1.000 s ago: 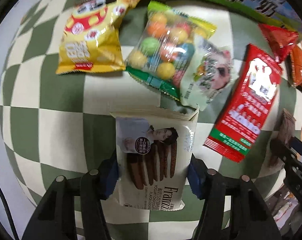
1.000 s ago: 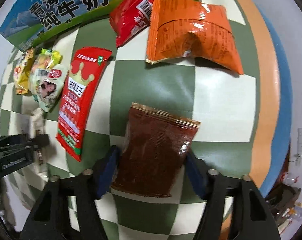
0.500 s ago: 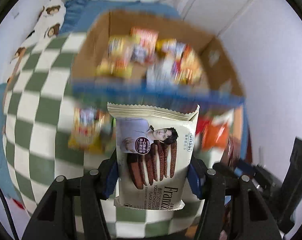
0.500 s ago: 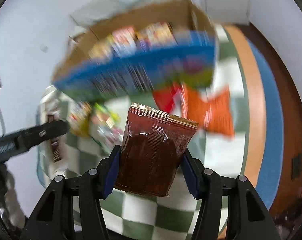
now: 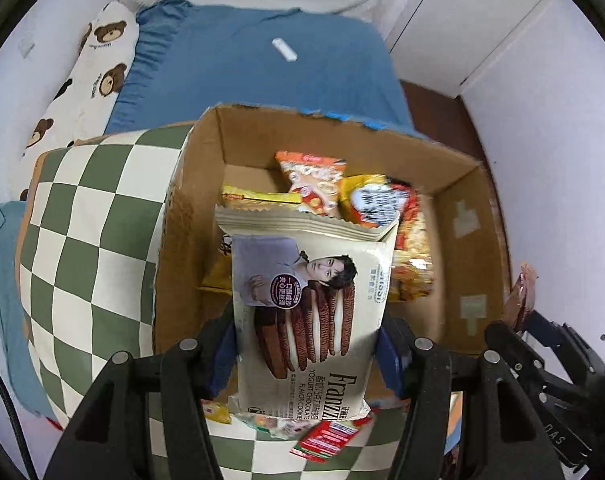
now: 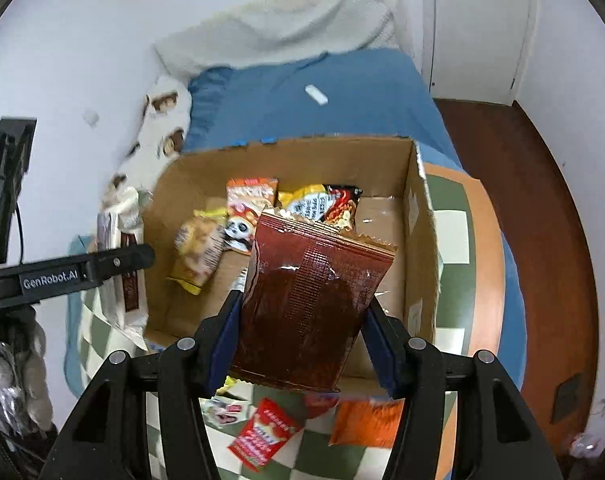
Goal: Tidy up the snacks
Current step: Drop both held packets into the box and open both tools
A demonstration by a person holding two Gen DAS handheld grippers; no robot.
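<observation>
My left gripper (image 5: 306, 354) is shut on a cream Franzzi cookie packet (image 5: 306, 300) and holds it above the near-left part of an open cardboard box (image 5: 190, 216). My right gripper (image 6: 302, 334) is shut on a dark brown snack packet (image 6: 310, 304) and holds it over the box's (image 6: 418, 240) near edge. Several snack bags (image 6: 254, 204) lie inside the box. The left gripper also shows at the left of the right wrist view (image 6: 78, 272). The right gripper shows at the right edge of the left wrist view (image 5: 542, 344).
The box stands on a green-and-white checkered cloth (image 5: 86, 240). A red packet (image 6: 262, 436) and an orange packet (image 6: 366, 420) lie on the cloth in front of the box. A blue bed (image 6: 310, 112) and bear-print pillow (image 5: 86, 76) lie behind.
Both grippers have lifted their packets off the checkered cloth and carried them up and forward over the open box. The loose snacks now lie below and behind the held packets.
</observation>
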